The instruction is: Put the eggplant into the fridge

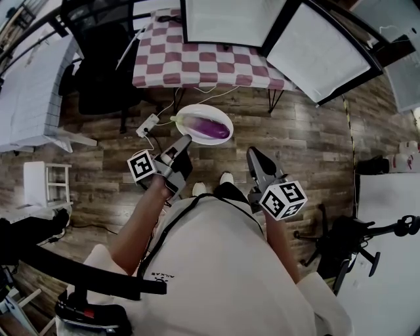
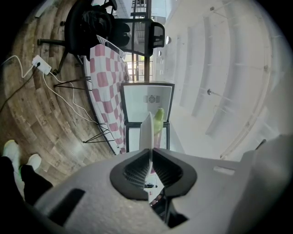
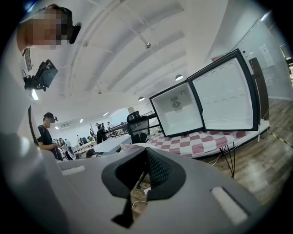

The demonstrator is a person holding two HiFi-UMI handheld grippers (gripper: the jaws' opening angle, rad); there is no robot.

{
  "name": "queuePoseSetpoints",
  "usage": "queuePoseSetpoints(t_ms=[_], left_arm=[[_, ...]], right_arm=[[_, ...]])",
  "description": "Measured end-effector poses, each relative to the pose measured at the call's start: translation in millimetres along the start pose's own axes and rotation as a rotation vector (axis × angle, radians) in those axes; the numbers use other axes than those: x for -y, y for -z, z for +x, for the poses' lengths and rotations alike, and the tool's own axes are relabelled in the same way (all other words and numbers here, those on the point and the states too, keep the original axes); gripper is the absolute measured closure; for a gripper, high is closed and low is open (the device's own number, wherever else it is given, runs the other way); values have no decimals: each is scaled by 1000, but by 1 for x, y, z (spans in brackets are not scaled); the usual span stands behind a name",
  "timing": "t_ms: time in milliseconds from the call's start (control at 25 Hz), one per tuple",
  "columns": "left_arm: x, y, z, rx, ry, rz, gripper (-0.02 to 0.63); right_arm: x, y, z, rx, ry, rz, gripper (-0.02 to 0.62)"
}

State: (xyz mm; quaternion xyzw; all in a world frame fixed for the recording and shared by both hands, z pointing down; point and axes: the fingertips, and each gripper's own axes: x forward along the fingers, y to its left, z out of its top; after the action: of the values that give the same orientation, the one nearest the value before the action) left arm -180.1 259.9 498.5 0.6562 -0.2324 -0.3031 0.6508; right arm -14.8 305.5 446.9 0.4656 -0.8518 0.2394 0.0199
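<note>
A purple eggplant (image 1: 211, 128) with a green stem lies on a white plate (image 1: 197, 111) held over the wooden floor. My left gripper (image 1: 183, 140) is shut on the plate's near rim. In the left gripper view the plate (image 2: 146, 130) stands edge-on between the pads, with the eggplant's green stem (image 2: 159, 119) beside it. The small fridge (image 1: 223, 20) stands on a checkered table (image 1: 203, 65), its door (image 1: 321, 49) swung wide open and its inside white and bare (image 3: 176, 109). My right gripper (image 1: 253, 155) hovers to the plate's right, shut and holding nothing (image 3: 146, 153).
A black office chair (image 1: 105, 59) stands left of the table. A white power strip (image 1: 147, 125) with cables lies on the floor near the plate. A white stool (image 1: 46, 184) is at the left, black tripod gear (image 1: 354, 243) at the right. People stand far behind (image 3: 48, 132).
</note>
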Motion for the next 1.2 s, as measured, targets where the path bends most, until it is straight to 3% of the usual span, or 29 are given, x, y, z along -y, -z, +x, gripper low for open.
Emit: queuePoseSetpoints(t_ms=[280, 760, 1200], left_arm=[[1, 5, 28, -39, 18, 12, 577], [-4, 1, 90, -60, 20, 34, 577], [-8, -16, 165, -21, 27, 52, 575]], right_arm=[[13, -8, 10, -2, -4, 1, 589], [72, -38, 38, -8, -33, 17, 589], [131, -72, 87, -58, -113, -45, 589]])
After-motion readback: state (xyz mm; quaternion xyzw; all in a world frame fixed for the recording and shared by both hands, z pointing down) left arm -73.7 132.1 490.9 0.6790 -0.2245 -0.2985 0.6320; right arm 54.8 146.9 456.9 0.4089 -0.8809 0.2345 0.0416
